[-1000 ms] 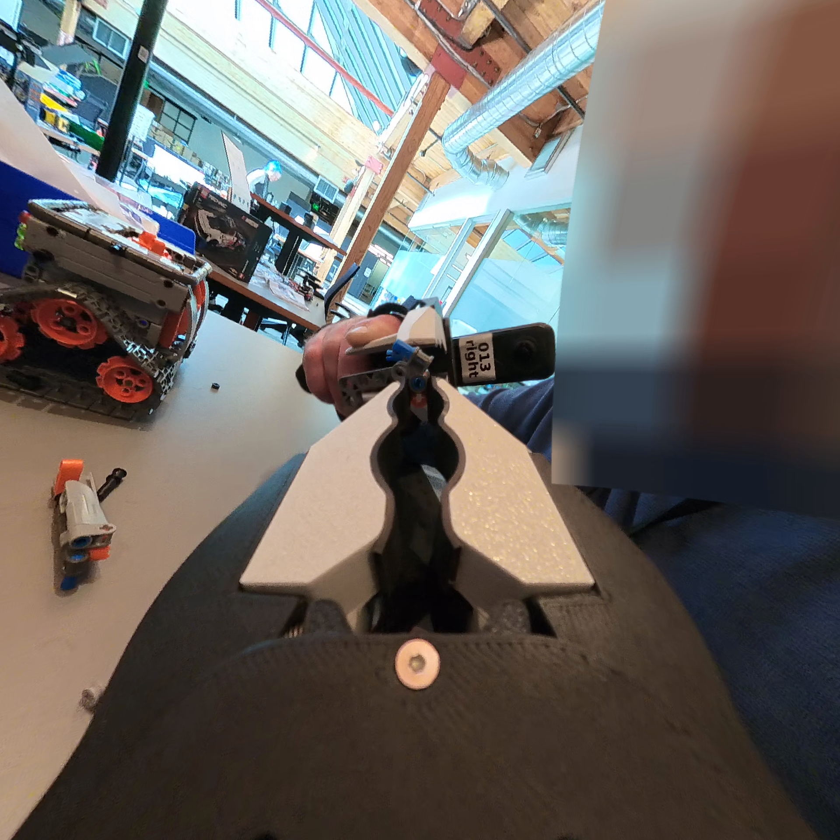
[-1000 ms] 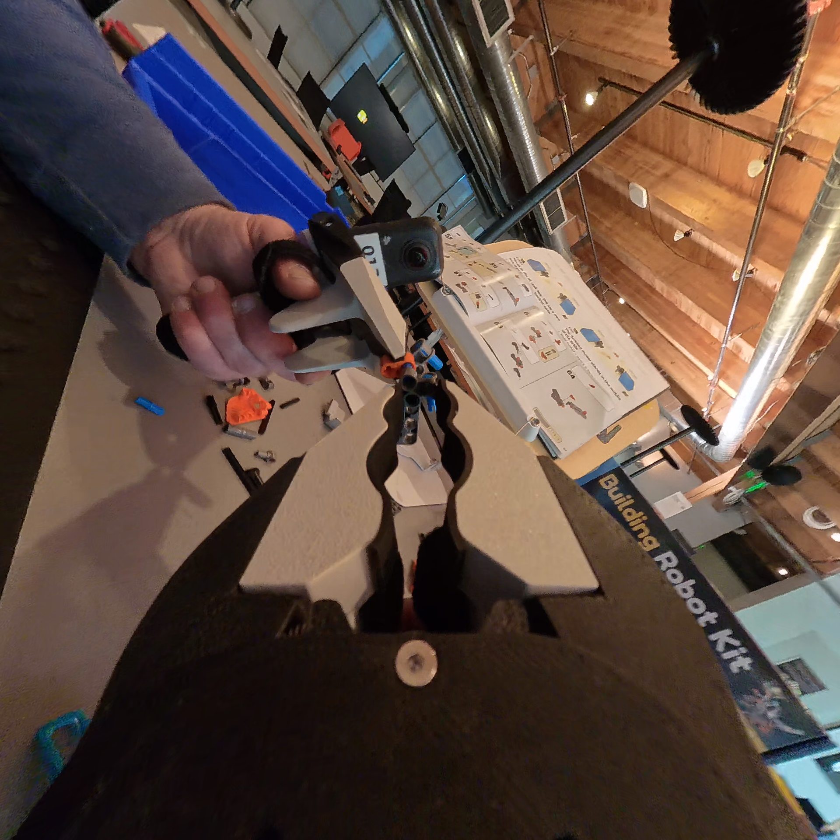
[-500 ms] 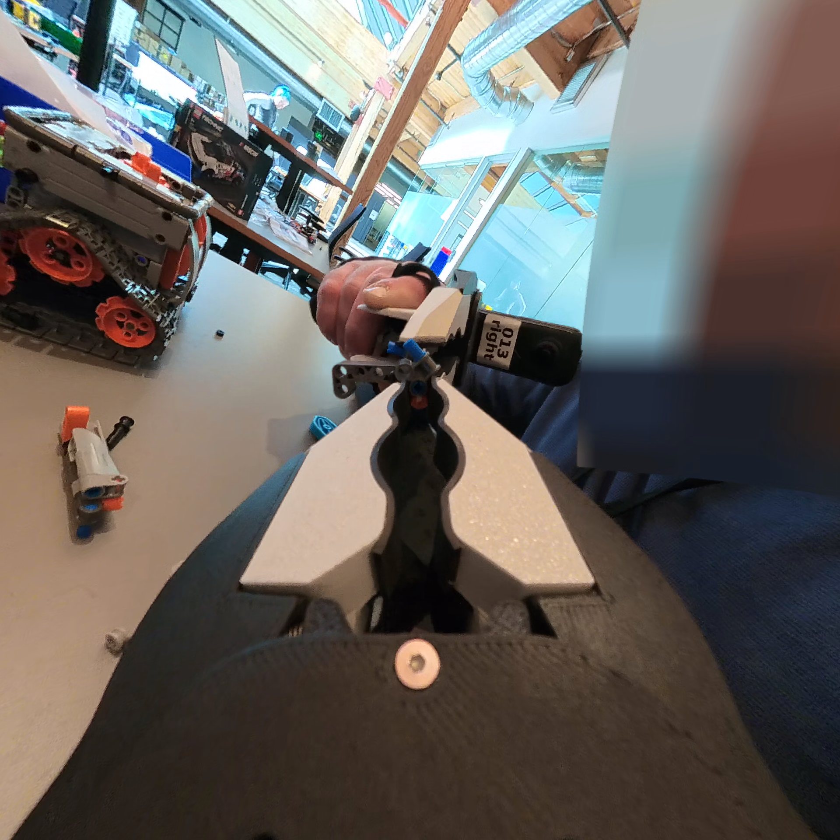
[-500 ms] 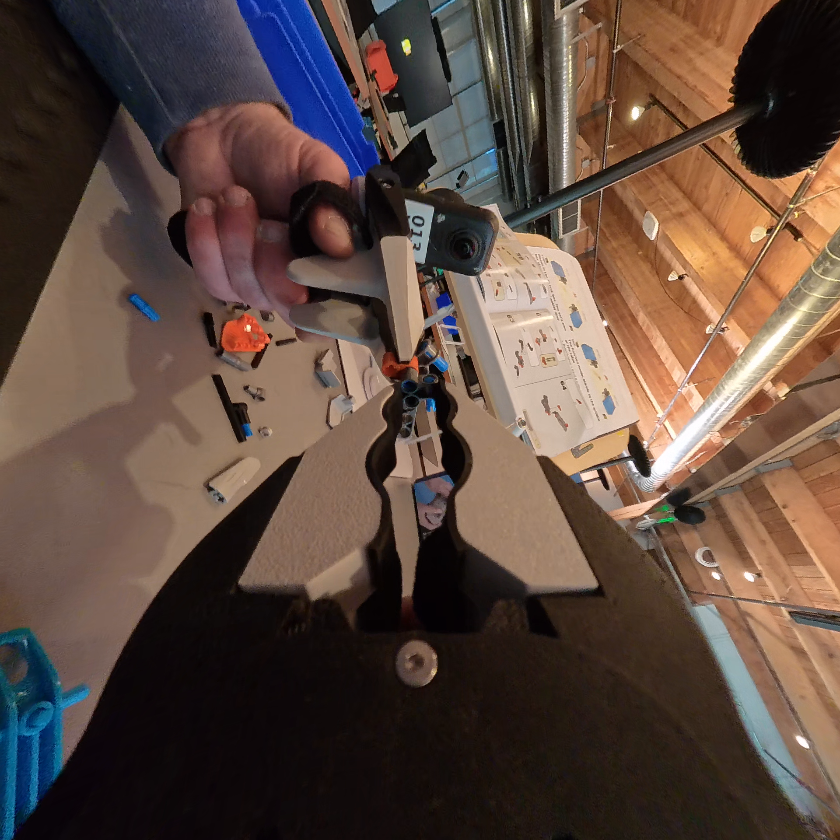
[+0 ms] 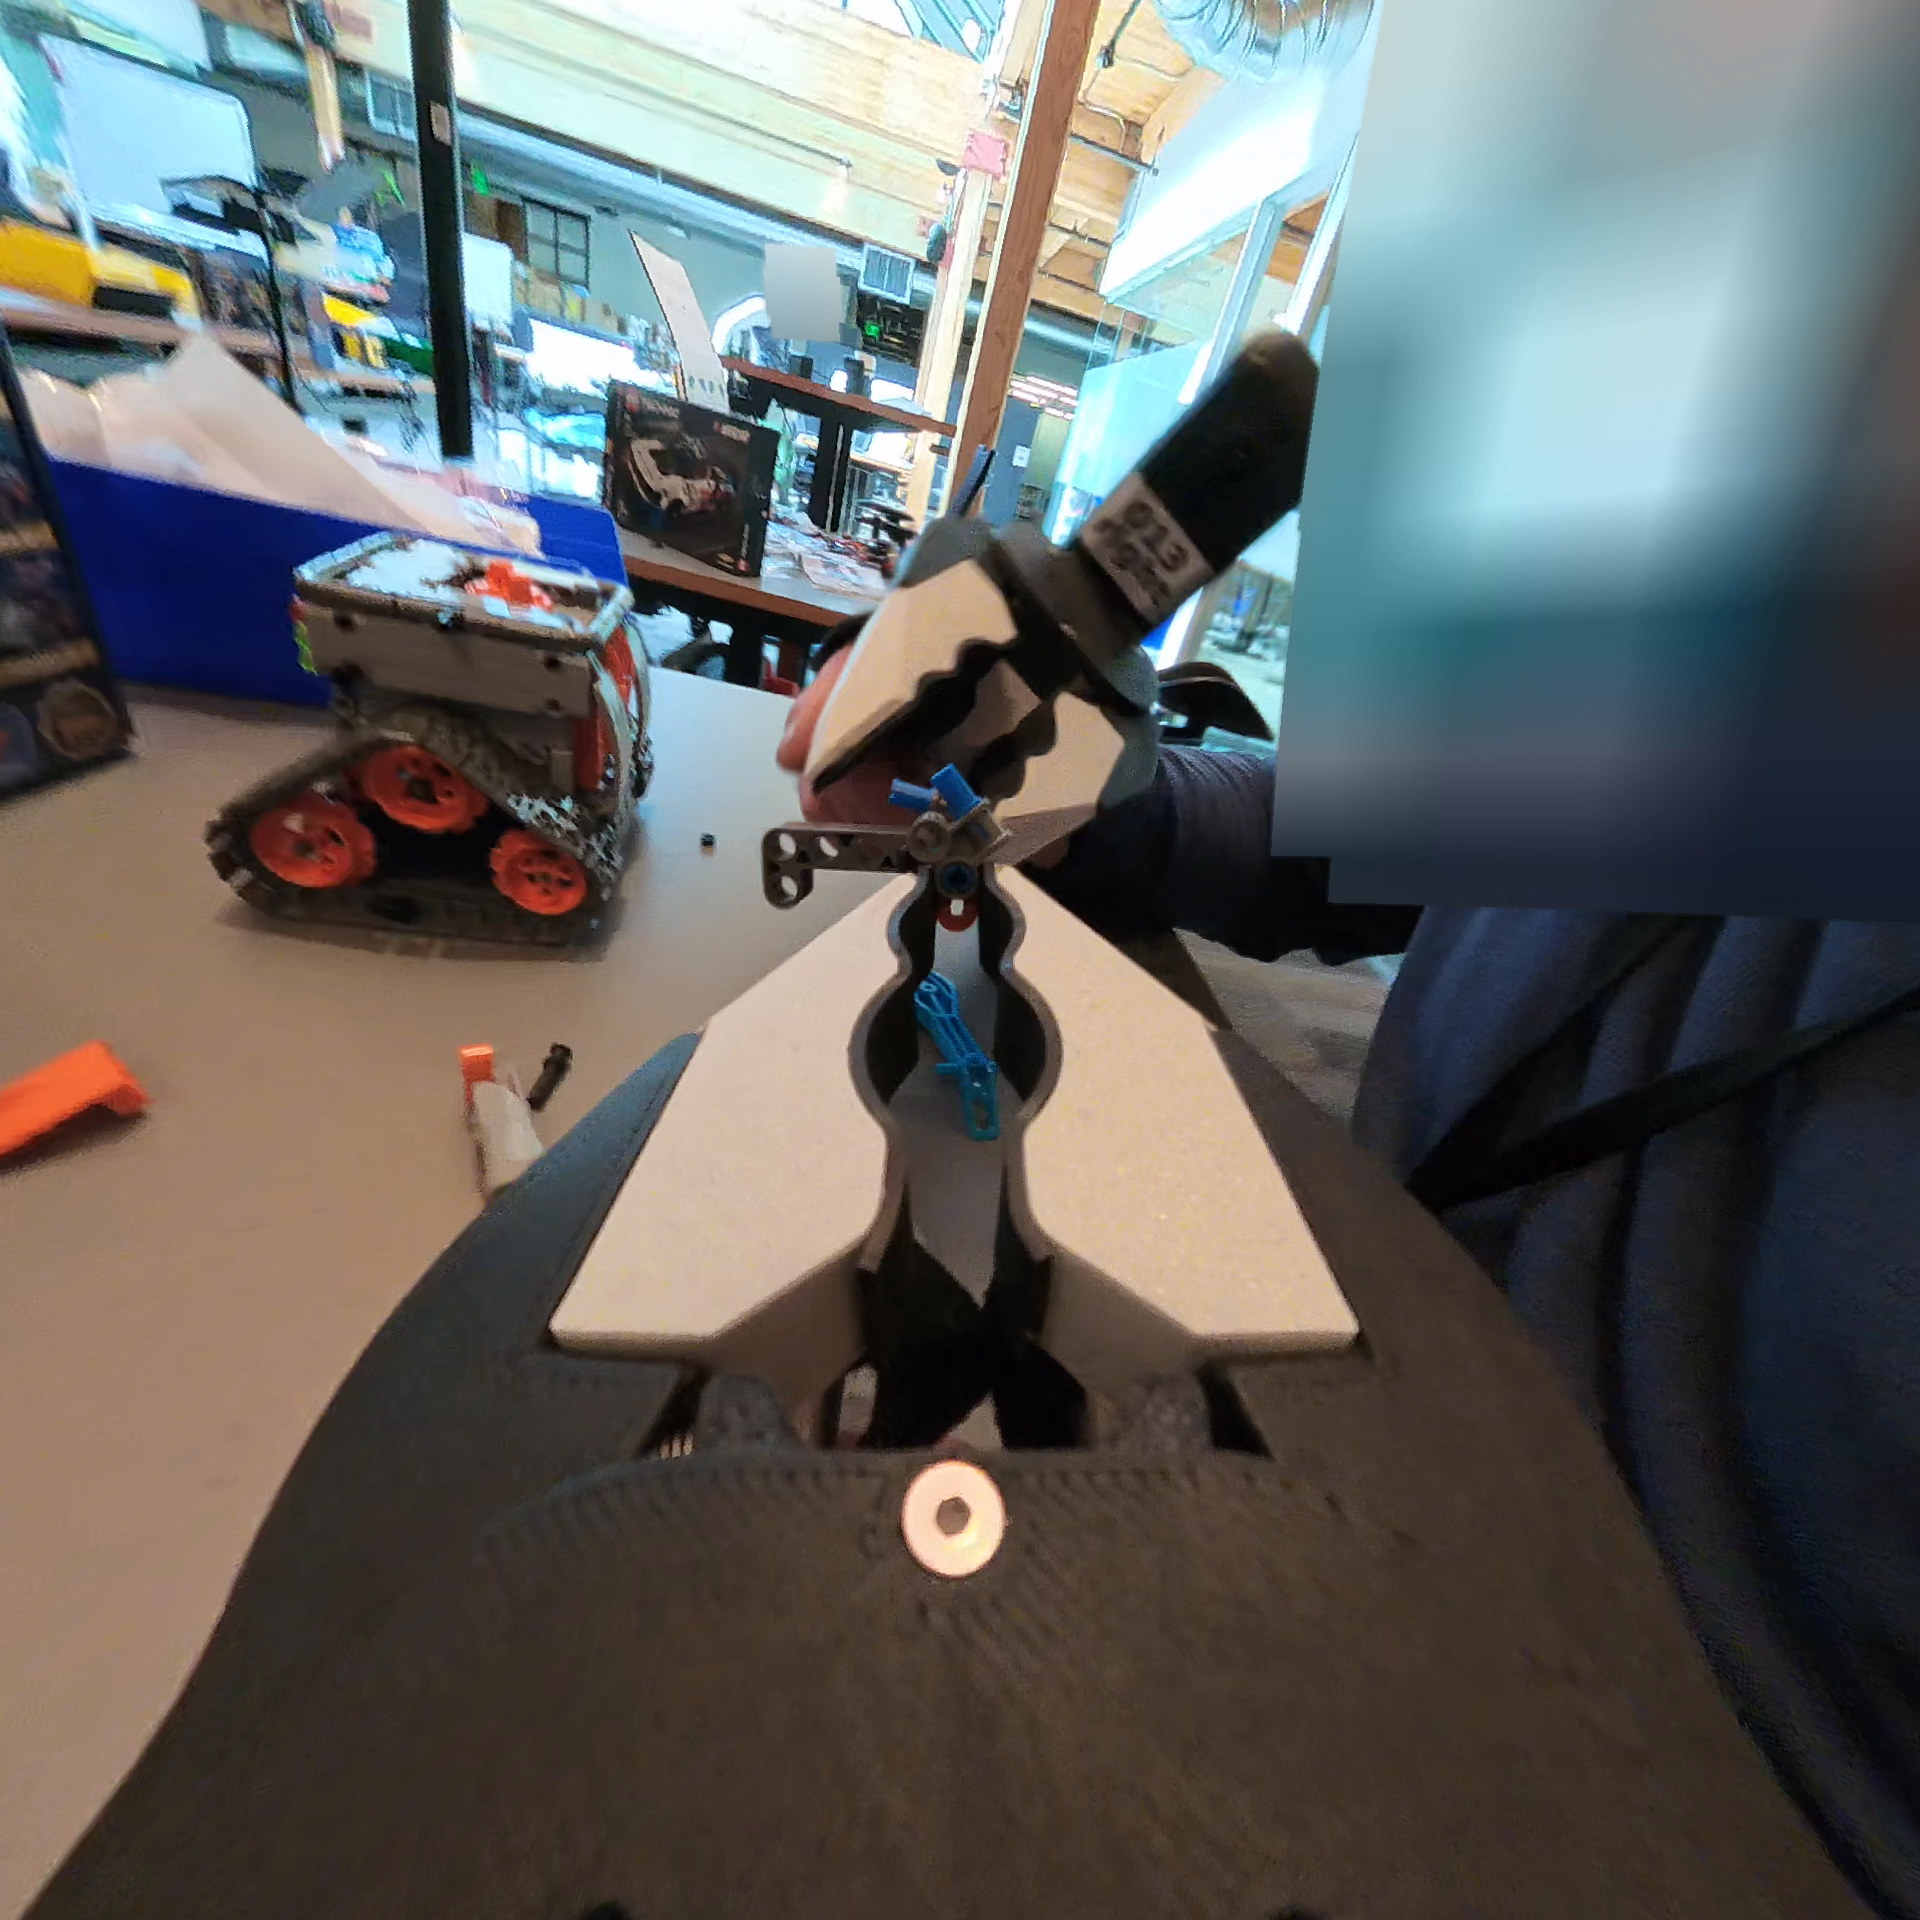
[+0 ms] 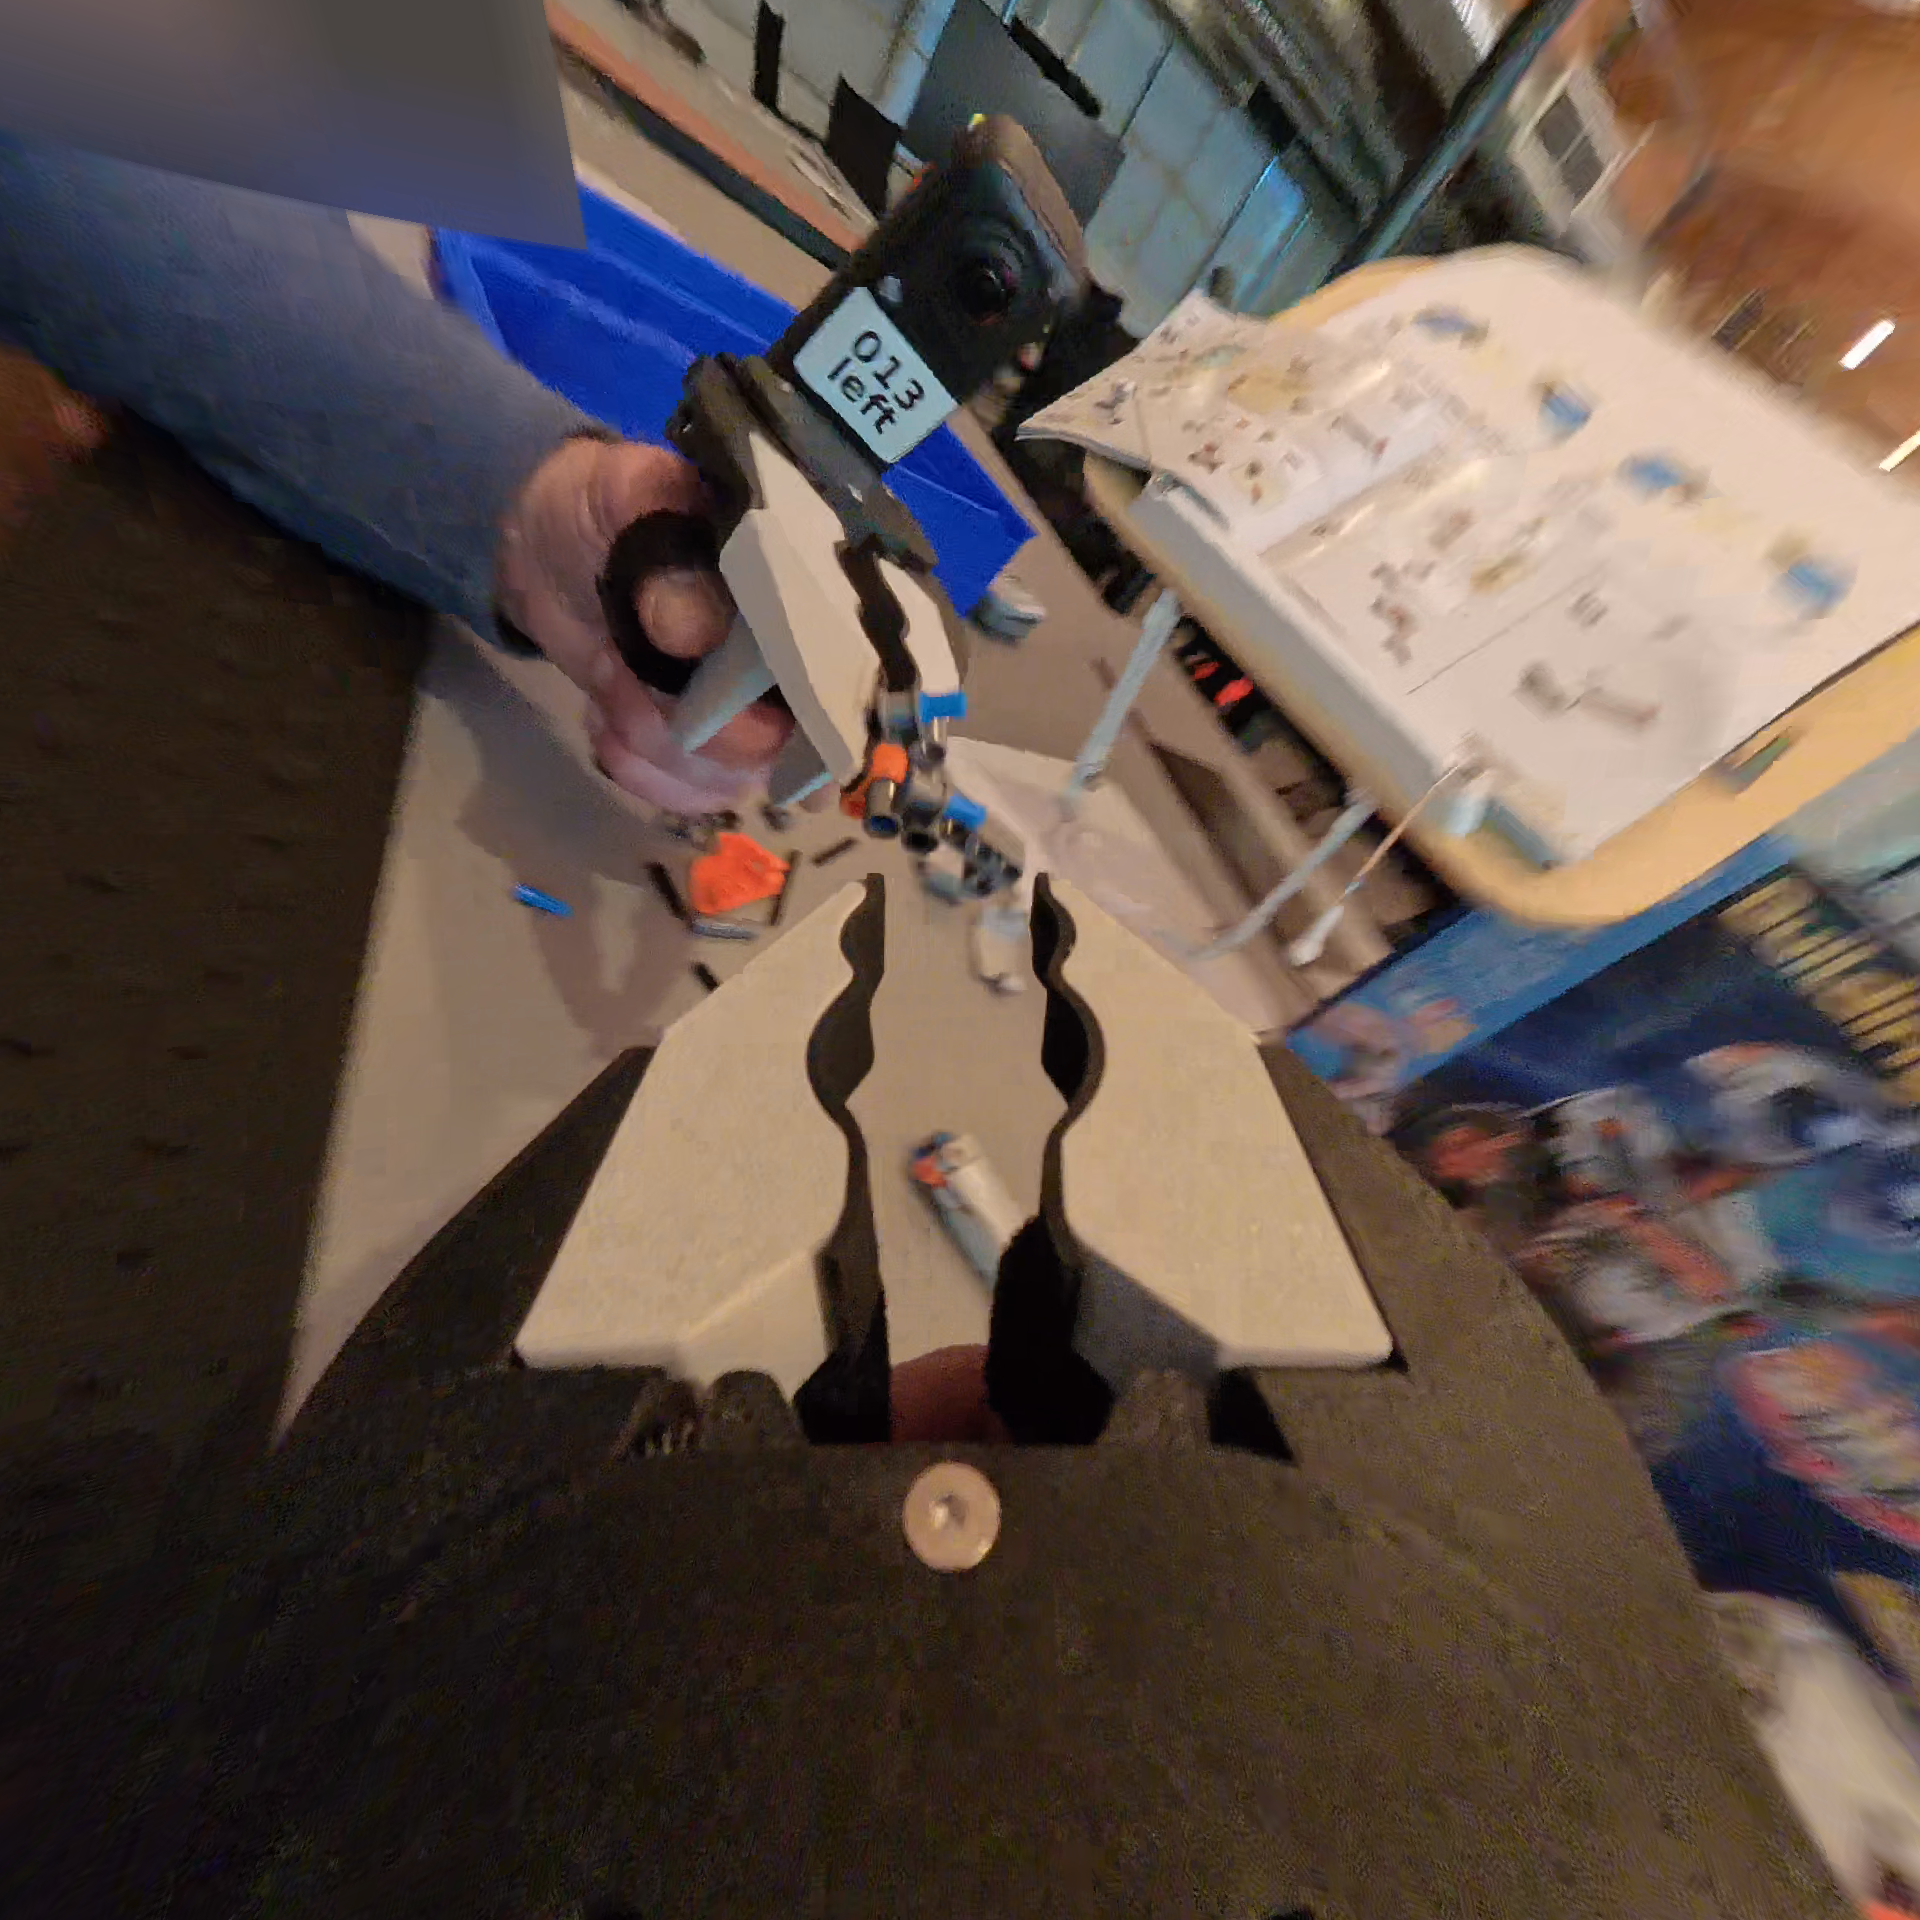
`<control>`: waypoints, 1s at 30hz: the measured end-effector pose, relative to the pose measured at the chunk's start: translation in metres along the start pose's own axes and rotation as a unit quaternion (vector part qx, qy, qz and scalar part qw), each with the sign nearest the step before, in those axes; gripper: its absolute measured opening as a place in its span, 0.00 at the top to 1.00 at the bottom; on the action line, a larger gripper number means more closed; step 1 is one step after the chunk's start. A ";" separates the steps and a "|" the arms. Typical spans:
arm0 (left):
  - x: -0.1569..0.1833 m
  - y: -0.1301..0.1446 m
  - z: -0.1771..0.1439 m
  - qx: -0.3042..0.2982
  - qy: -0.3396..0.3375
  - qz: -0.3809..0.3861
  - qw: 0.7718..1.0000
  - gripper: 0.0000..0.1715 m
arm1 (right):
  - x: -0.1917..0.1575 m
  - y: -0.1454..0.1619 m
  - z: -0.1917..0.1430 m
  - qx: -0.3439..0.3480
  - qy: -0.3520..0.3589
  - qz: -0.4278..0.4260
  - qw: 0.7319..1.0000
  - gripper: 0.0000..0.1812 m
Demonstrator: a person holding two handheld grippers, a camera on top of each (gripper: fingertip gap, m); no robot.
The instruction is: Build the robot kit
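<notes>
My left gripper (image 5: 954, 883) is shut on a small brick assembly (image 5: 831, 847): a dark grey holed beam with blue pins and an orange piece. It holds the assembly above the table. My right gripper (image 6: 956, 883) is open and empty, just short of the assembly (image 6: 920, 800). In the left wrist view the right gripper (image 5: 961, 774) hovers over the beam with its jaws apart. In the right wrist view the left gripper (image 6: 878, 748) points down, held by a hand in a blue sleeve.
A tracked model with orange wheels (image 5: 436, 727) stands at the back left before a blue bin (image 5: 187, 582). Loose parts (image 6: 738, 873) lie on the grey table (image 5: 260, 1195). A white-orange piece (image 6: 966, 1184) lies below me. An open instruction booklet (image 6: 1455, 551) stands on the right. The grippers are tip to tip, or close to it.
My right gripper has opened, let go of the assembly and drawn back a little. The left gripper still holds it. Both views have tilted down toward the table.
</notes>
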State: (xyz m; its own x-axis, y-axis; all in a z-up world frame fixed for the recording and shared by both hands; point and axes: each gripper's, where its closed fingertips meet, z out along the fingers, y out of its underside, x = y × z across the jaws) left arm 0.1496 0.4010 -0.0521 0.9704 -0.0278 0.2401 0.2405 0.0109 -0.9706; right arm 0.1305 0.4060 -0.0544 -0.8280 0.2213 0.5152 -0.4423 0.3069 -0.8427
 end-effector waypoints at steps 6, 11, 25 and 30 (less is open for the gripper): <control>0.007 -0.001 0.002 -0.021 -0.017 0.115 0.993 0.97 | -0.005 -0.004 -0.002 0.059 -0.127 0.252 0.958 0.81; 0.011 0.004 0.006 -0.039 -0.018 0.159 0.986 0.97 | -0.020 -0.014 -0.002 0.082 -0.185 0.282 0.938 0.78; 0.005 0.006 0.005 -0.060 -0.047 0.171 0.982 0.96 | -0.018 -0.012 0.001 0.050 -0.078 0.106 0.990 0.93; 0.004 0.005 0.005 -0.056 -0.036 0.127 0.990 0.96 | -0.016 -0.012 0.000 0.027 -0.019 -0.002 0.999 0.93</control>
State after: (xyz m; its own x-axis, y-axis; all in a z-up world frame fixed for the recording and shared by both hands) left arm 0.1548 0.4061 -0.0564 0.9993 0.0336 -0.0157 -0.0122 -0.1018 -0.9947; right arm 0.1490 0.3985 -0.0525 -0.8385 0.1843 0.5128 -0.4626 0.2568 -0.8486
